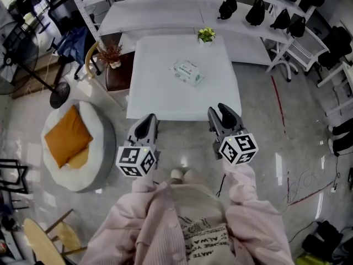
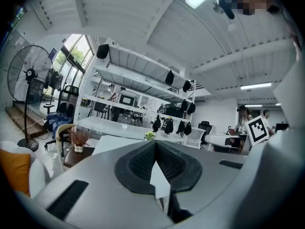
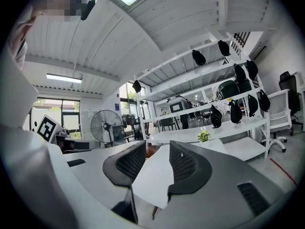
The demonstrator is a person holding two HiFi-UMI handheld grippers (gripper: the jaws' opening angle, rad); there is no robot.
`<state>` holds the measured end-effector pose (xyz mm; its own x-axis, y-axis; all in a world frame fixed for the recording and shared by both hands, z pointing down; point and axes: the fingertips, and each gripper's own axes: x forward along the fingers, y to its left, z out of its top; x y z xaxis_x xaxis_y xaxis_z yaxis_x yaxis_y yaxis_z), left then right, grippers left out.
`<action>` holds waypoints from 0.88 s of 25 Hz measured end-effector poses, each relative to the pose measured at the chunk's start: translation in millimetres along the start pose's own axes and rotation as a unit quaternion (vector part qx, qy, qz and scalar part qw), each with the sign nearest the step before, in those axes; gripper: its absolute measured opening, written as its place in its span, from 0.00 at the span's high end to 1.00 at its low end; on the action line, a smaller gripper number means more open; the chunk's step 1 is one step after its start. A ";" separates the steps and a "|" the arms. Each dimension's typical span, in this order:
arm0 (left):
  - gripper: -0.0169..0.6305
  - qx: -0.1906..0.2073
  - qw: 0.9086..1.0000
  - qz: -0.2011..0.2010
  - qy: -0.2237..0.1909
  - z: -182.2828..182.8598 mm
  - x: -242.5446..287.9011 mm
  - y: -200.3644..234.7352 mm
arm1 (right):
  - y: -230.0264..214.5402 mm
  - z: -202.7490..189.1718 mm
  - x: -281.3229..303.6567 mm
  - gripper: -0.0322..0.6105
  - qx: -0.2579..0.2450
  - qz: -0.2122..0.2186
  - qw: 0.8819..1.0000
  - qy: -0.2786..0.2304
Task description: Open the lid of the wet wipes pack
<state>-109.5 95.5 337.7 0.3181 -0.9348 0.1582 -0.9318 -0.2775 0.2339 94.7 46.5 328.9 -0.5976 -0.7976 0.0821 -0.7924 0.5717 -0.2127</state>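
The wet wipes pack (image 1: 187, 72), white and green with its lid down, lies flat near the middle of the white table (image 1: 160, 98). Both grippers hang over the floor short of the table's near edge, well apart from the pack. My left gripper (image 1: 145, 127) is shut, its black pads (image 2: 138, 163) meeting with nothing between them. My right gripper (image 1: 225, 116) is open, and bare tabletop shows in the gap between its pads (image 3: 188, 165). Neither gripper view shows the pack.
A small potted plant (image 1: 206, 35) stands at the table's far edge. A brown stool with dried flowers (image 1: 112, 57) sits at the table's left. A round beanbag with an orange cushion (image 1: 69, 139) lies at left. Shelves with black bags (image 1: 256, 10) run behind.
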 end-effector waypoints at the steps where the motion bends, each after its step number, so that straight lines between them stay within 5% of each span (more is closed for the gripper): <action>1: 0.97 0.000 1.000 -0.001 0.001 0.2 4.4 1.5 | -2.5 -0.3 4.1 0.76 -0.001 0.000 1.000 0.001; 22: 0.97 -0.034 0.998 0.023 0.050 3.8 176.3 79.1 | -108.2 -7.3 188.6 0.76 -0.008 0.020 0.998 0.062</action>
<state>-127.8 -92.1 380.5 0.2936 -0.9186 0.2643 -0.9330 -0.2153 0.2882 66.9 -164.4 374.5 -0.6393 -0.7442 0.1937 -0.7682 0.6069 -0.2035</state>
